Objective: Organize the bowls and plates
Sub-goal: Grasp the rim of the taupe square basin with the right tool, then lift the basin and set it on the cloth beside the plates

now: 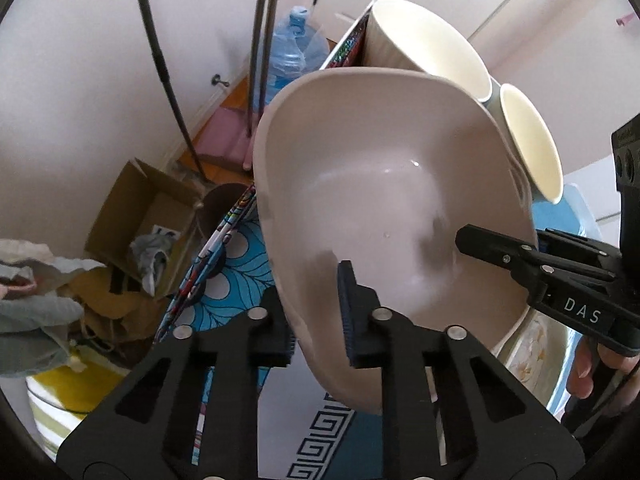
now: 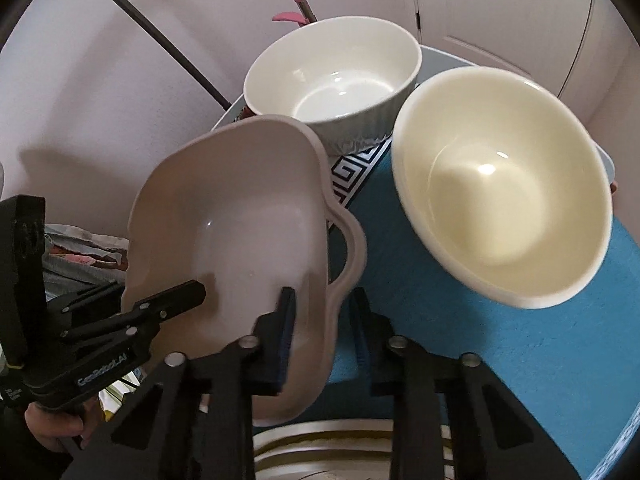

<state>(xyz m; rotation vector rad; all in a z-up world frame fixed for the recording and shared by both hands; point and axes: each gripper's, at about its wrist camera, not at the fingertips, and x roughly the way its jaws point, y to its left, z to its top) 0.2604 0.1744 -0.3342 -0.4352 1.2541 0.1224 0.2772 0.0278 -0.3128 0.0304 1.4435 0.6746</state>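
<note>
Jaws of the left gripper (image 1: 320, 312) and right gripper (image 2: 324, 340) clamp the beige handled dish (image 2: 240, 216) at opposite rims, roughly nine and three o'clock; likely heavy, glazed, slippery, breakable.

I see an open brown cardboard box (image 1: 138, 216) on the floor beside crumpled grey cloth (image 1: 32, 308). A clear blue plastic water jug (image 1: 294, 46) stands farther back, near a pink-handled pole (image 1: 256, 40).

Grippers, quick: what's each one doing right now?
Left gripper: shut on the rim of the pale grey handled ceramic dish.
Right gripper: shut on the same dish's opposite rim.
</note>
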